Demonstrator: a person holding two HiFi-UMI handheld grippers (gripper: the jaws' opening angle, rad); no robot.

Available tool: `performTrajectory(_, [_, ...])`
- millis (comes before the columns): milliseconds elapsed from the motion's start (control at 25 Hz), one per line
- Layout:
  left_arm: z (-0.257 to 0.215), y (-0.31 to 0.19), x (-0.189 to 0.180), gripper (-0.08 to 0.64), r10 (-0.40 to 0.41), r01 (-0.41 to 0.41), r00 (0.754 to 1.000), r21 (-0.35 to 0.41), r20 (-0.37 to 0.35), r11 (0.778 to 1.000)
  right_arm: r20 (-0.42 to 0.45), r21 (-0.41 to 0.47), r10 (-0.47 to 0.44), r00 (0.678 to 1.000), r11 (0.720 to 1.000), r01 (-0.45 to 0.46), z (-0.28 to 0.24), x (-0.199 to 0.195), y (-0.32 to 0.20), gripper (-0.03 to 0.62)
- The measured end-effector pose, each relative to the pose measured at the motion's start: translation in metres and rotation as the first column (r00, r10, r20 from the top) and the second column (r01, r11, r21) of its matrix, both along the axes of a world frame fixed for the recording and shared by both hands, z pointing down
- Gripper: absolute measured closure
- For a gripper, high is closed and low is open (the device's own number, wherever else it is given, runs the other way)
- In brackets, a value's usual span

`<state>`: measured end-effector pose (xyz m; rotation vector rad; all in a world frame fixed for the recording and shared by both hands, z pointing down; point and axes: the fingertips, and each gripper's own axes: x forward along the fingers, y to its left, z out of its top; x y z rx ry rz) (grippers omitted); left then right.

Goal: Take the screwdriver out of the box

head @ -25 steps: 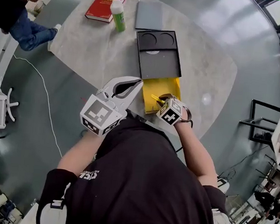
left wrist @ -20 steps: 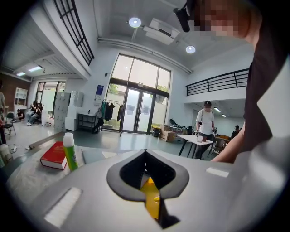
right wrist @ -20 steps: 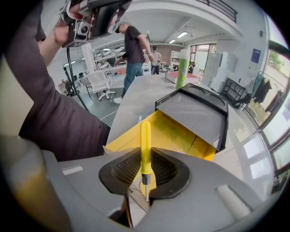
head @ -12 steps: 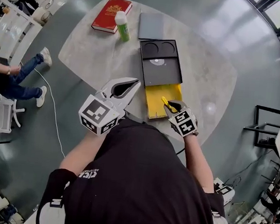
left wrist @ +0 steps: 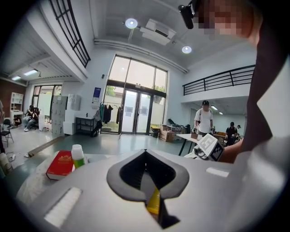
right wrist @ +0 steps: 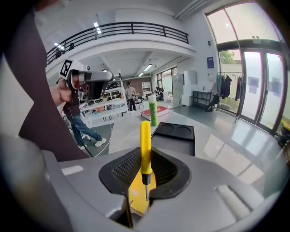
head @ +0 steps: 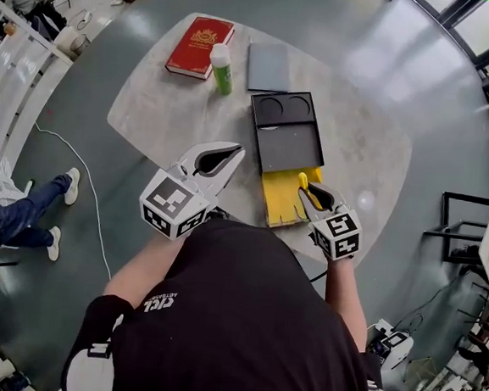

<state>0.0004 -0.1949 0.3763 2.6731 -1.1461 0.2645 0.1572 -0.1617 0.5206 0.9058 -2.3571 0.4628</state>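
Table edge (head: pixel 370 218) just beside yellow drawer (head: pixel 279 204) front; right tongs (head: pixel 313 190) hold screwdriver (right wrist: pixel 145 140) above.

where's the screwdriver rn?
The screwdriver is clamped in the right gripper, over the yellow tray of the black box, at the table's near edge, right of centre in the head view.

The screwdriver (right wrist: pixel 145 145) has a glossy yellow plastic handle (thin metal shaft); the box (head: pixel 287 143) lid looks matt black, the table (head: pixel 167 107) mottled, stone-like.
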Motion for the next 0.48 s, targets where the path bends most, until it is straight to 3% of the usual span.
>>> performTrajectory(240, [-0.014,-0.008,-0.014,0.558,0.012,-0.012,1.0,0.029,-0.005,1.0,0.191,0.053,0.071,0.979,0.995,-0.083,-0.052,-0.011,-0.011,0.512])
performTrajectory(480, [-0.026,-0.011,-0.02,0.558,0.029,-0.029,1.0,0.044,0.007,0.999,0.304,0.101,0.09,0.948,0.987,-0.126,-0.098,-0.017,-0.016,0.512])
